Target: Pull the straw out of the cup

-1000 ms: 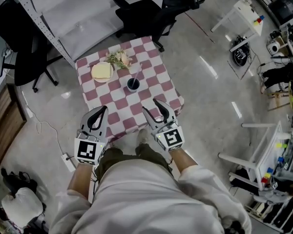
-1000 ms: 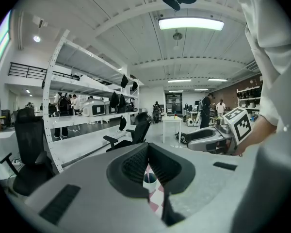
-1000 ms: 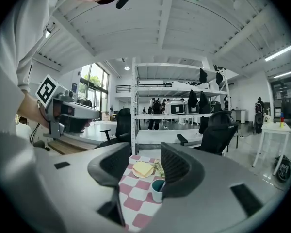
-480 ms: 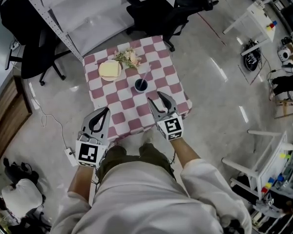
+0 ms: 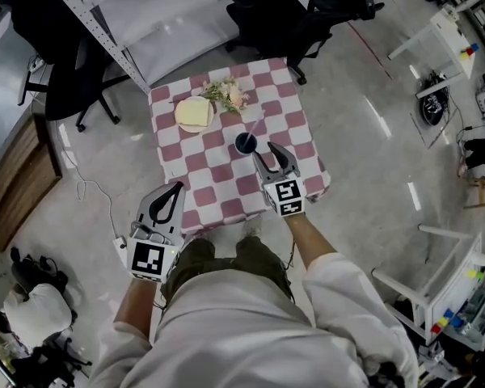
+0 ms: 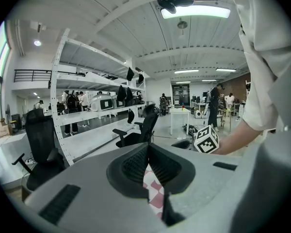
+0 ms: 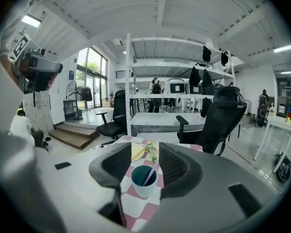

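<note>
A round cup [image 7: 144,181], pale outside and dark blue inside, stands near the middle of the square bench [image 5: 226,202], which wears a pink-white check cloth [image 5: 202,158]. A thin lilac straw [image 7: 149,175] leans in it toward 1 o'clock. The right claw [image 5: 265,150], at 5 o'clock of the cup, is wide; its jaws have just been closing a little, with nothing between them. The left claw [image 5: 176,189], closed and empty, hangs off the 7 o'clock corner. Bare cloth surrounds the cup.

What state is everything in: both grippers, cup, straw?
White cup with dark-blue inside: upright on the checked cloth, untouched.
Lilac straw: in the cup, leaning, ungripped.
Right gripper: open, jaws have just been closing, nothing between them, cup ahead.
Left gripper: shut, empty.
</note>
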`<action>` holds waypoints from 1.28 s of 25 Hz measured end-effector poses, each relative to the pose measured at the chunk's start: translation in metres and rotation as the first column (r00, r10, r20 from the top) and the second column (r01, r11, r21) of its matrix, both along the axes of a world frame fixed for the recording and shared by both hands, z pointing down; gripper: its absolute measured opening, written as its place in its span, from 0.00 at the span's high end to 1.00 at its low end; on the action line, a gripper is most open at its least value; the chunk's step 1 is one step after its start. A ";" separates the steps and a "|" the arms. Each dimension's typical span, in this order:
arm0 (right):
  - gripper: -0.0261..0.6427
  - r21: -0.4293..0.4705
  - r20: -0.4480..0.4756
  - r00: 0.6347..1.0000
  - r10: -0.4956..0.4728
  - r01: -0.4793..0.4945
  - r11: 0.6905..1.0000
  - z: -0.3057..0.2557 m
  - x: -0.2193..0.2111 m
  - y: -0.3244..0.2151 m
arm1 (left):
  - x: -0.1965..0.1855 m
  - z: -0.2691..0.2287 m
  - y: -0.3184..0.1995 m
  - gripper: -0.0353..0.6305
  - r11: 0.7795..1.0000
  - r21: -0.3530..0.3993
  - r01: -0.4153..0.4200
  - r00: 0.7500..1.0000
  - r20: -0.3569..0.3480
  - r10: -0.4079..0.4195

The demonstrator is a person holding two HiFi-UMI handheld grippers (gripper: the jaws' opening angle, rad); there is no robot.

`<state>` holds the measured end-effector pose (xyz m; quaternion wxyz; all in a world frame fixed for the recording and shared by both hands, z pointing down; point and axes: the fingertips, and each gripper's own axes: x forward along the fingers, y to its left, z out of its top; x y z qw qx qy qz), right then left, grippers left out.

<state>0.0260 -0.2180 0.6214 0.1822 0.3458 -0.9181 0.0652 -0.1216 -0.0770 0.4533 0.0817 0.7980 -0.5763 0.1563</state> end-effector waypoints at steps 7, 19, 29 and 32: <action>0.69 -0.051 -0.045 0.999 -0.016 0.013 0.999 0.038 -0.007 -0.025 | -0.011 0.007 -0.001 0.94 0.999 -0.029 0.044 0.999 0.018 -0.044; 0.71 -0.128 -0.078 0.996 -0.035 0.025 0.991 0.086 -0.025 -0.060 | -0.029 0.025 0.007 0.94 0.987 -0.089 0.137 0.990 0.043 -0.134; 0.74 -0.174 -0.102 0.994 -0.041 0.023 0.984 0.113 -0.036 -0.072 | -0.038 0.031 0.013 0.94 0.977 -0.111 0.184 0.983 0.051 -0.179; 0.77 -0.182 -0.111 0.993 -0.037 0.016 0.983 0.119 -0.037 -0.074 | -0.040 0.033 0.016 0.94 0.974 -0.120 0.194 0.981 0.052 -0.189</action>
